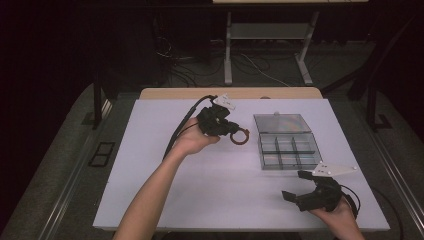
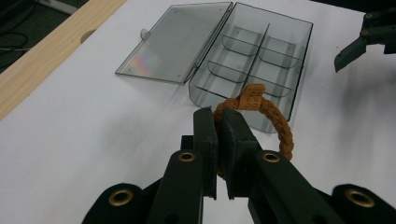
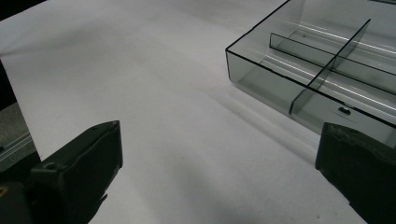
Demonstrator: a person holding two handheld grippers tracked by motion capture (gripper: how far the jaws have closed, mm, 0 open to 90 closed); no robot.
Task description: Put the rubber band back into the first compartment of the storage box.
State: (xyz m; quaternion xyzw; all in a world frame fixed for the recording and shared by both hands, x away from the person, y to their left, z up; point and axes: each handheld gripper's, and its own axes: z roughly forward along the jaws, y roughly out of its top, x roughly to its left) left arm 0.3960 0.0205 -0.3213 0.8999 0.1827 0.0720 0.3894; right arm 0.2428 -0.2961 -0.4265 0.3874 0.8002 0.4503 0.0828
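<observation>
**Brown band in my left jaws, beside the open organizer**

From the high view, my left gripper (image 1: 235,131) hangs over the middle of the white counter (image 1: 165,165), its jaws clamped on a brown braided band (image 1: 240,136). The band sits just left of the clear compartment box (image 1: 287,150), whose lid (image 1: 281,122) lies folded open on the far side. My right gripper (image 1: 295,186) rests near the counter's near right corner, well apart from the band, jaws spread with nothing between them.

Looking along my left gripper's jaws, I see them pressed together on the band (image 2: 261,119), which loops up and to the right of the tips and carries a flat folded tab at its top. Beyond it lies the box (image 2: 261,60), its dividers marking off small compartments, with the lid (image 2: 180,42) flat on the counter to the left. My other gripper (image 2: 369,39) shows at the upper right.

Looking along my right gripper's jaws, they stand wide apart at the two lower corners, bare counter (image 3: 163,107) between them. A corner of the box (image 3: 317,60) sits at the upper right.
</observation>
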